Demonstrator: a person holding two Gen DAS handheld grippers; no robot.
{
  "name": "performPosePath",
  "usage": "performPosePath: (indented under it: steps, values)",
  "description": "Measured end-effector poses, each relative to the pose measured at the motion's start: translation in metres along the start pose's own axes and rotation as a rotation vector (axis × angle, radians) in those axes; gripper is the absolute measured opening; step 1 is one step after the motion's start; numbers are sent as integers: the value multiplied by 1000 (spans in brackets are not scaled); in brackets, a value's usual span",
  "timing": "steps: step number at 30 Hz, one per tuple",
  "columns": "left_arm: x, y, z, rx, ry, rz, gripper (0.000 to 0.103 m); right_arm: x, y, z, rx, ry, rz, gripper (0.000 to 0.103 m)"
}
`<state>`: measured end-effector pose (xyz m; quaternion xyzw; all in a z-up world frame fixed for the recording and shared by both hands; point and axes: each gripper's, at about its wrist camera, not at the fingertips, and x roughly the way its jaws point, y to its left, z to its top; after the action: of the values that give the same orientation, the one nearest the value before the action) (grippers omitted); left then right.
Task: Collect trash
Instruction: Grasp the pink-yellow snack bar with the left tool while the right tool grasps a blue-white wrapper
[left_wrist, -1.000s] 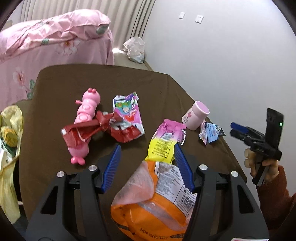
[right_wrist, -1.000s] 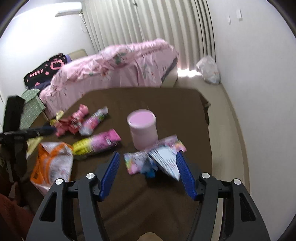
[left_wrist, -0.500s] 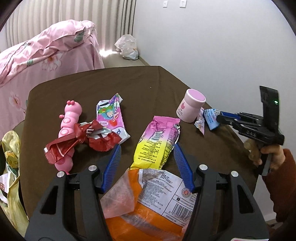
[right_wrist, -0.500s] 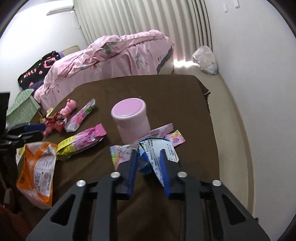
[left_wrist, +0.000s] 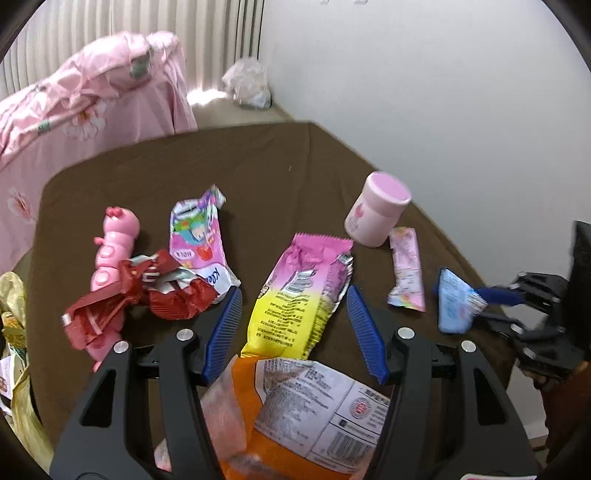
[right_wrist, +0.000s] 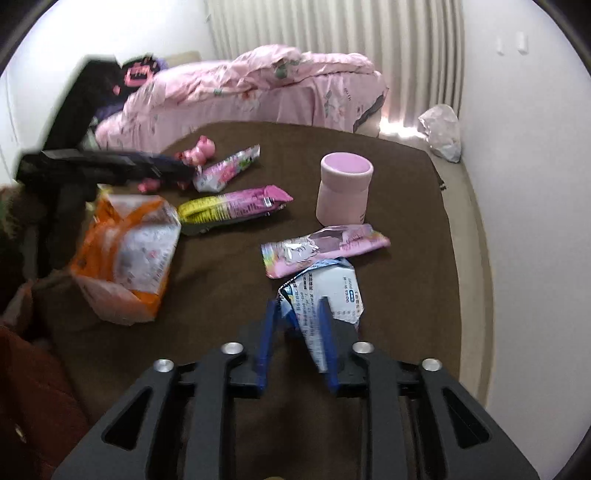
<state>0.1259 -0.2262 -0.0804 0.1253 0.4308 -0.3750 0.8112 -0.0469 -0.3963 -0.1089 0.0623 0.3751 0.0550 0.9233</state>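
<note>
The right gripper (right_wrist: 297, 302) had its jaws opening, yet the blue-and-white wrapper (right_wrist: 332, 284) stood crumpled between the blue fingers (right_wrist: 267, 332), with both pads against it as far as the view showed. This wrapper was on the near side of the pink jar (right_wrist: 345, 192), toward the person, close to the edge of the brown-covered table (right_wrist: 406, 295).

The left gripper (left_wrist: 293, 295) had its jaws about half apart, and the mouth of the orange bag (left_wrist: 295, 406) was spread between the lower parts of its fingers, which pressed on the bag's sides. The bag was well to the left of the jar and nearer the person.

Just in front of the jar, almost touching its base, lay a pale pink wrapper (right_wrist: 325, 245). To the jar's left lay a pink-and-yellow wrapper (left_wrist: 299, 302), its yellow end between the left fingertips but not gripped. Farther left of the jar were a pink cartoon wrapper (left_wrist: 195, 240), a crumpled red wrapper (left_wrist: 147, 291) and a pink caterpillar toy (left_wrist: 110, 251), the red wrapper lying across the toy.

Beyond the jar, past the table's far edge, stood a bed with a pink quilt (right_wrist: 258, 85), and a clear plastic bag (right_wrist: 441, 133) sat on the floor by the wall. A rust-red sleeve (right_wrist: 33, 387) showed at the left edge of the right wrist view.
</note>
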Motion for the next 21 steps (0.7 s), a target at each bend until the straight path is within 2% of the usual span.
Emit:
performPosePath:
  steps: [2,4,6,9,11,14,15,19,20,21]
  values:
    - [16,-2,-1,11,52,9,56,-9,-4,-4,46,-46,17,63]
    - [28,-2,-4,1,101,23,56,-11,-4,-9,65,-25,39,64]
    - [34,-2,-8,-25,126,0,56,-8,1,-14,28,56,37,64]
    - [32,-5,-15,-42,129,-33,56,-16,6,-19,-12,23,-97,64]
    - [25,-6,-17,-46,117,-55,56,-19,3,-17,10,5,-155,64]
    - [6,-4,-19,-74,71,-78,56,-14,0,-11,48,37,-254,64]
    - [-2,-1,-19,-84,41,-75,56,-13,1,-10,50,45,-257,64]
    - [-28,13,-16,-122,-73,-66,57,-16,-1,-2,88,-47,-102,64]
    - [-32,18,-15,-145,-94,-80,59,-13,1,0,84,-57,-96,64]
    - [-35,22,-15,-168,-107,-100,66,-6,4,3,68,-59,-105,64]
